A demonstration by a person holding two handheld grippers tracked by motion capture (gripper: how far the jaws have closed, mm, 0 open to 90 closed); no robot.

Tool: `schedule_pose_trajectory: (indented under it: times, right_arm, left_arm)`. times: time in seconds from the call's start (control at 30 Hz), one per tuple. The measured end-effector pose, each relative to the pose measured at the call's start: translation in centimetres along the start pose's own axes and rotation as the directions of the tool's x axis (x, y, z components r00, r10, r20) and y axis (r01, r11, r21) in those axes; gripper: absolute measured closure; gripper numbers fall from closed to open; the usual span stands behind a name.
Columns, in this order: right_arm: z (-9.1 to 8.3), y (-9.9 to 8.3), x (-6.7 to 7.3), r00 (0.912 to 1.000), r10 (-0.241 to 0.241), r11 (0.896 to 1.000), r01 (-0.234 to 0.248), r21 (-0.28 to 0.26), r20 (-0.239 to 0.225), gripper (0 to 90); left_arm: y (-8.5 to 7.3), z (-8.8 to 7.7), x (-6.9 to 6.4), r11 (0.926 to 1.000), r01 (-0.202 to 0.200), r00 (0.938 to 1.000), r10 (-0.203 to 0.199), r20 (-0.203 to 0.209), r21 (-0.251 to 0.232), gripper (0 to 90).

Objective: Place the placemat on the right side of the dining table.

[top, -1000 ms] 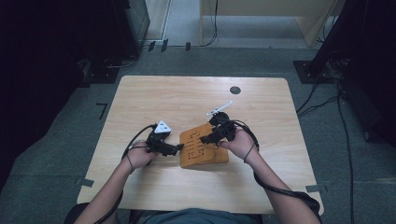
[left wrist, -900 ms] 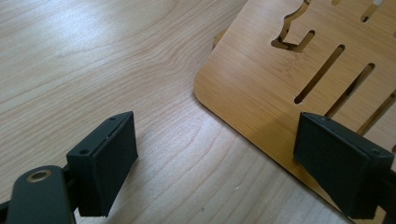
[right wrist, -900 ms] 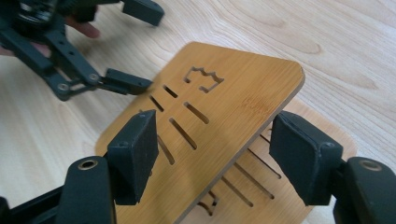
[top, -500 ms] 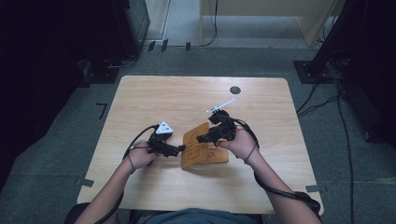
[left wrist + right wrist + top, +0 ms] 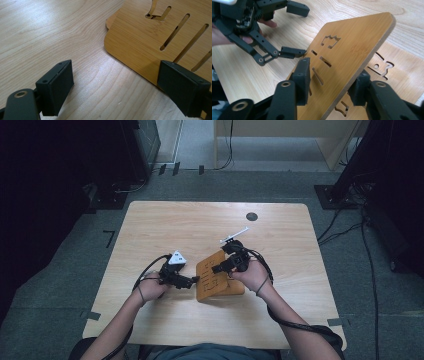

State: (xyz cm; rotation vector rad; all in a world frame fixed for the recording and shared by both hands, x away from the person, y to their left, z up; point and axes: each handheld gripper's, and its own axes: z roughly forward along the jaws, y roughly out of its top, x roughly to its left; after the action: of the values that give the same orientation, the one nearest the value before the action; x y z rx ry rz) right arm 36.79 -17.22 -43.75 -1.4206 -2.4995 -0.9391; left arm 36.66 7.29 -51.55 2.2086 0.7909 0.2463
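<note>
Two thin bamboo boards with cut-out slots lie stacked near the table's middle. The upper board [image 5: 212,276] [image 5: 352,42] is tilted up off the lower board [image 5: 236,288] [image 5: 404,72]. My right gripper [image 5: 218,269] [image 5: 332,80] is shut on the upper board's edge, one pad on its top face and one beneath; its jaws have just been closing onto it. My left gripper [image 5: 193,281] [image 5: 117,75] [image 5: 297,30] stands open at the board's [image 5: 150,37] left edge, low over the table, one fingertip close to the edge.
A small white strip [image 5: 234,236] lies on the wooden table [image 5: 150,230] behind the right hand. A dark round hole [image 5: 251,216] sits near the far edge. Cables and dark stands ring the table on the floor.
The upper board has gone from lying nearly flat to tilted up in the right gripper. The left hand has stayed where it was.
</note>
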Motion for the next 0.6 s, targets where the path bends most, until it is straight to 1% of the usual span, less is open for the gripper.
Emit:
schedule_pose_trajectory:
  times: [0.07, 0.17, 0.23, 0.27, 0.3, 0.33, 0.37, 0.4, 0.43, 0.5, 0.57, 0.6]
  right_arm:
    - [0.0, 0.1, -0.1, 0.9997, 0.021, 1.0, -0.021, 0.004, -0.011, 64.3]
    - [0.2, 0.4, -0.4, 0.9961, 0.079, 0.997, -0.078, 0.018, -0.039, 68.6]
    - [0.1, 0.6, -0.7, 0.9883, 0.135, 0.991, -0.133, 0.025, -0.072, 74.2]
    - [0.0, 0.7, -0.8, 0.9825, 0.158, 0.987, -0.156, 0.026, -0.099, 76.4]
    - [0.0, 0.7, -0.8, 0.9825, 0.158, 0.987, -0.156, 0.026, -0.099, 76.4]
    - [-0.1, 0.8, -0.9, 0.9761, 0.179, 0.984, -0.177, 0.028, -0.123, 78.5]
    - [-0.2, 0.8, -0.9, 0.9736, 0.184, 0.983, -0.183, 0.025, -0.135, 80.1]
    - [-0.3, 0.8, -1.0, 0.9713, 0.181, 0.983, -0.182, 0.009, -0.154, 81.8]
    - [-0.5, 0.8, -0.9, 0.9674, 0.189, 0.982, -0.191, 0.005, -0.168, 83.6]
    - [-0.8, 0.9, -0.9, 0.9648, 0.188, 0.981, -0.194, -0.015, -0.184, 86.4]
    - [-1.1, 0.9, -0.9, 0.9573, 0.201, 0.978, -0.21, -0.021, -0.208, 87.2]
    - [-1.2, 0.9, -0.9, 0.9576, 0.199, 0.978, -0.208, -0.021, -0.208, 87.3]
  left_arm:
    - [0.0, 0.0, 0.0, 1.0, 0.001, 1.0, -0.001, -0.001, -0.001, 12.5]
    - [0.0, 0.0, 0.0, 1.0, 0.0, 1.0, 0.0, -0.003, 0.0, 12.5]
    - [0.0, 0.0, 0.0, 1.0, 0.0, 1.0, 0.0, -0.004, 0.001, 12.5]
    - [0.0, 0.0, 0.0, 1.0, -0.003, 1.0, 0.003, 0.002, 0.001, 12.5]
    - [0.0, 0.0, 0.0, 1.0, -0.003, 1.0, 0.003, 0.002, 0.001, 12.5]
    - [0.0, -0.1, 0.0, 1.0, -0.004, 0.9999, 0.004, 0.009, -0.001, 12.5]
    - [0.0, -0.3, 0.1, 0.9999, -0.005, 0.9998, 0.006, 0.017, -0.009, 12.4]
    - [0.0, -0.4, 0.2, 0.9998, 0.0, 0.9997, 0.001, 0.023, -0.02, 12.5]
    - [0.1, -0.6, 0.3, 0.9994, 0.011, 0.9996, -0.011, 0.027, -0.032, 12.4]
    - [0.2, -1.0, 0.6, 0.9986, 0.025, 0.9992, -0.024, 0.033, -0.047, 12.4]
    - [0.2, -1.3, 0.8, 0.9979, 0.032, 0.9989, -0.03, 0.035, -0.057, 12.5]
    - [0.2, -1.4, 0.8, 0.9977, 0.034, 0.9989, -0.032, 0.035, -0.058, 12.5]
